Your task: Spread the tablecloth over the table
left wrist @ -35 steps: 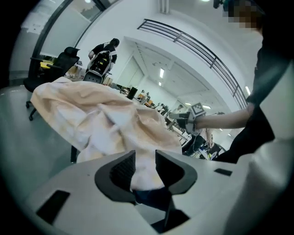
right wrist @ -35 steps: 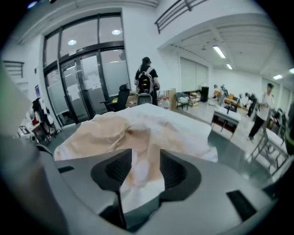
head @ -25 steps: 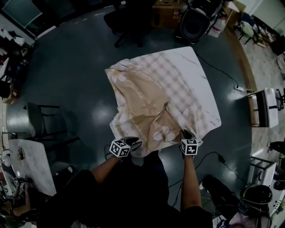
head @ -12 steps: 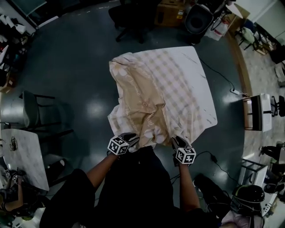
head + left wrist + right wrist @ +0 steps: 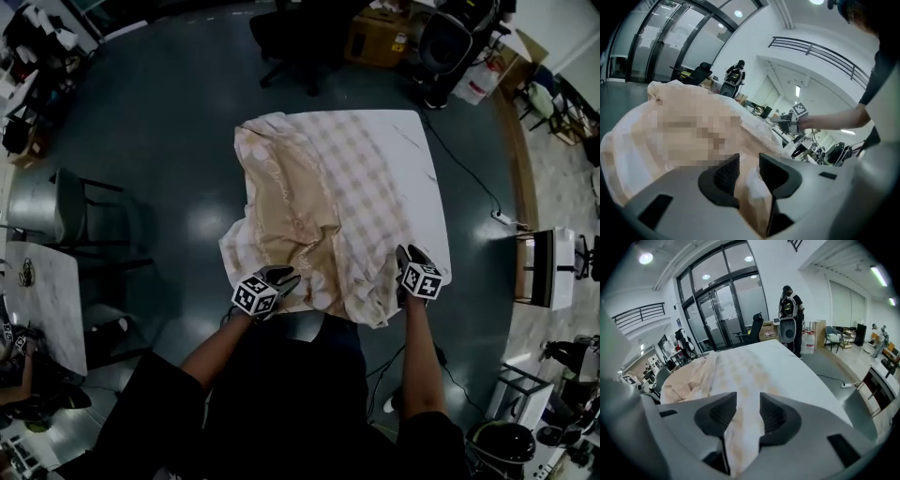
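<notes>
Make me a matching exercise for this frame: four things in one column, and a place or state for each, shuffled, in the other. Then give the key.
Things:
1. left gripper
2. tablecloth
3. table
4. box

Places or states, as the head view shows them:
A. right strip bare and white
B. on the floor past the table's far edge
C. shut on the cloth at the near edge
D. rumpled, partly folded back on itself

Pairs: 1-C, 2-D, 3-A, 4-B
</notes>
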`<state>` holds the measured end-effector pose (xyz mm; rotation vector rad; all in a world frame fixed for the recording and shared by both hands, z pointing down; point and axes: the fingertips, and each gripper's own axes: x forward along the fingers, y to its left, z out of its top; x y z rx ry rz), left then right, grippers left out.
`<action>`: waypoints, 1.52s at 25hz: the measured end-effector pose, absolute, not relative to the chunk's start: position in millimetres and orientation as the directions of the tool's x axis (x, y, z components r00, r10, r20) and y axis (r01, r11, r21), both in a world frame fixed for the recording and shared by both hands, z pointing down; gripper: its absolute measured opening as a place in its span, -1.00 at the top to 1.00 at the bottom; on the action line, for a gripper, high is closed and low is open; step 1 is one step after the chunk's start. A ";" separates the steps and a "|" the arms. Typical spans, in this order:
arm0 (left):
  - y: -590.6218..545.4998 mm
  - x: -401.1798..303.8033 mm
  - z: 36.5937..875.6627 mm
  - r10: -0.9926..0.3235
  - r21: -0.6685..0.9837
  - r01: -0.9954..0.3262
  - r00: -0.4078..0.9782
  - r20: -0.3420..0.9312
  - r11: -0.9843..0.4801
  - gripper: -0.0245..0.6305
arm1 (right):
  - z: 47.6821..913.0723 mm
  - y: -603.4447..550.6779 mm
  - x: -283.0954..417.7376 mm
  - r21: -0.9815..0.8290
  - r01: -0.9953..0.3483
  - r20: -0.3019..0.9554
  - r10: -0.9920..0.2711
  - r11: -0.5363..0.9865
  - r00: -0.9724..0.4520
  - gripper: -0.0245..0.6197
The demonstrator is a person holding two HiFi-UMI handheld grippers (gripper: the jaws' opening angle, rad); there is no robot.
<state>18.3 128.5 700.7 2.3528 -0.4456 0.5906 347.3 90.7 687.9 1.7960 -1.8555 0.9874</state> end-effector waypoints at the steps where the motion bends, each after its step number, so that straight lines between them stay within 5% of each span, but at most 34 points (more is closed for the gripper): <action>1: 122.8 20.6 701.0 -0.177 0.513 -0.489 0.822 0.541 -0.706 0.49 | 694.5 73.2 350.4 -0.234 -0.971 0.705 -0.697 -0.049 -0.135 0.41; 7: 105.6 49.2 708.6 -0.264 0.463 -0.630 0.727 0.634 -0.623 0.49 | 740.3 31.1 370.0 -0.218 -0.975 0.805 -0.557 0.044 -0.205 0.30; 11: 111.1 45.9 719.7 -0.302 0.420 -0.681 0.678 0.670 -0.600 0.49 | 761.5 28.2 366.5 -0.256 -0.959 0.816 -0.505 0.124 -0.283 0.84; 25: 145.9 29.3 737.1 -0.184 0.434 -0.685 0.633 0.752 -0.585 0.49 | 709.7 79.4 608.3 0.006 -0.990 0.819 -0.567 -0.144 0.087 0.87; 31: 163.2 23.8 757.6 -0.121 0.455 -0.695 0.610 0.783 -0.557 0.49 | 742.5 83.2 640.5 -0.010 -0.977 0.859 -0.501 -0.215 0.102 0.86; 34: 173.6 30.1 767.2 -0.134 0.451 -0.725 0.591 0.795 -0.521 0.49 | 751.0 86.0 635.5 -0.009 -0.986 0.860 -0.504 -0.168 0.078 0.77; 36: 173.6 31.3 770.3 -0.160 0.446 -0.741 0.586 0.794 -0.502 0.49 | 731.2 84.8 628.6 0.006 -0.989 0.818 -0.569 -0.146 0.089 0.30; 38: 168.9 30.3 767.9 -0.202 0.431 -0.746 0.589 0.782 -0.507 0.49 | 700.8 83.9 607.8 0.035 -0.994 0.742 -0.664 -0.103 0.095 0.29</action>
